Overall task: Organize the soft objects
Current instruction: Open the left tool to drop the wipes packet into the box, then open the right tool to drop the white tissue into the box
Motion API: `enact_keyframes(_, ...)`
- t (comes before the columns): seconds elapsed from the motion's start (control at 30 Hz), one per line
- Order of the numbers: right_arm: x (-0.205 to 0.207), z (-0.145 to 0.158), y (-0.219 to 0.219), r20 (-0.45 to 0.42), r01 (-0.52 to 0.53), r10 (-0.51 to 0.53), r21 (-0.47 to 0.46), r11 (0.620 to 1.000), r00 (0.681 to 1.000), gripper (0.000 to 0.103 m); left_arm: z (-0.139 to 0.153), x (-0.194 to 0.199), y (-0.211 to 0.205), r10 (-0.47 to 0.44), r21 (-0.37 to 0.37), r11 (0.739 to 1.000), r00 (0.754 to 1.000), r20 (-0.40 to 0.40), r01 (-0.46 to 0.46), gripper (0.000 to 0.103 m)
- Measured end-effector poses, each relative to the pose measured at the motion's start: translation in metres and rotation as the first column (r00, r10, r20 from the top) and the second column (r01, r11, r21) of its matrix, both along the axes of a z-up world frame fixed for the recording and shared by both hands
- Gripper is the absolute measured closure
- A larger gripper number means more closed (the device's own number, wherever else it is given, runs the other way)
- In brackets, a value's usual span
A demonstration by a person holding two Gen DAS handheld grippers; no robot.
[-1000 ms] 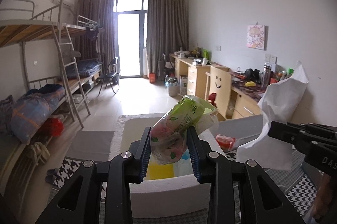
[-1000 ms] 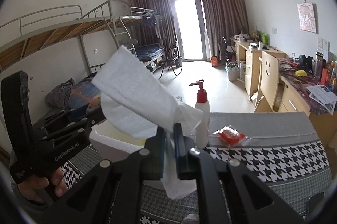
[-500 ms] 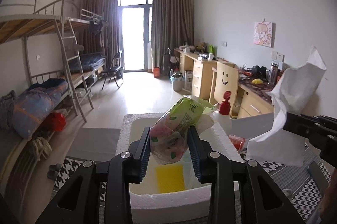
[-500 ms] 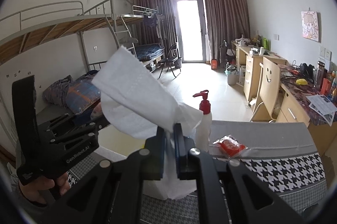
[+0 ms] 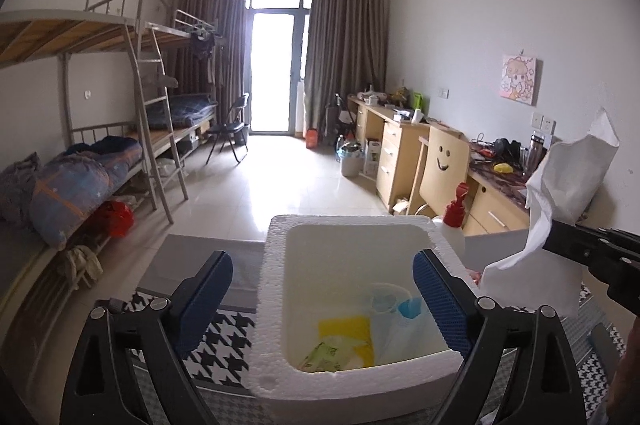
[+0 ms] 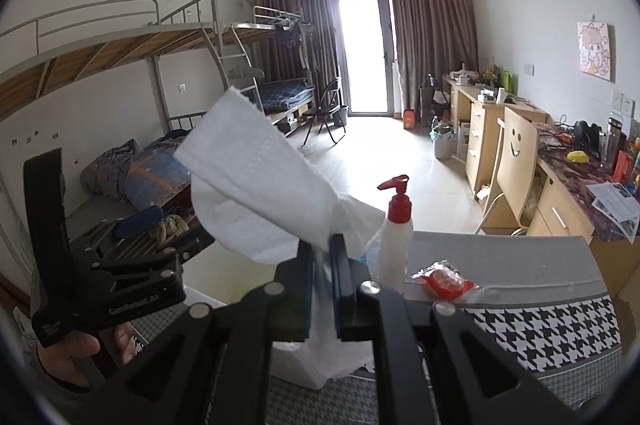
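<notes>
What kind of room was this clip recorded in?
Most likely a shared dormitory room: metal bunk beds with a ladder along one wall, a row of wooden desks opposite, and a curtained balcony door at the far end.

My pads [image 5: 202,299] are blue on black arms. White foam box [image 5: 276,305] holds yellow [image 5: 344,329], green [image 5: 322,361] and pale blue [image 5: 410,307] items; my right claw's tissue [image 6: 256,185] is white. Cloth [image 6: 552,329] is black-white houndstooth, pump bottle [image 6: 396,249] white with red top, packet [image 6: 442,279] red.
</notes>
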State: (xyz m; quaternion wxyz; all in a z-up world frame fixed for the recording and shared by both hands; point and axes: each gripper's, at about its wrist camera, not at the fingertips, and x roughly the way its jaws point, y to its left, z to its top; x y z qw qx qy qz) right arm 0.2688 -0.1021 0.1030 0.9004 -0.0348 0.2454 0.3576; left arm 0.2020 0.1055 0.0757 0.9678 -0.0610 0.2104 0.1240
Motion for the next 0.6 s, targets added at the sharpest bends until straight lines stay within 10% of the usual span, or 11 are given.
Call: enact_keyframes(0.6, 0.005, -0.001, 0.032, -0.023, -0.063, 0.063, -0.016, 0.998, 0.998, 0.092, 0.001, -0.017, 0.021, 0.074, 0.027, 0.997, 0.997, 0.016, -0.074, 0.001)
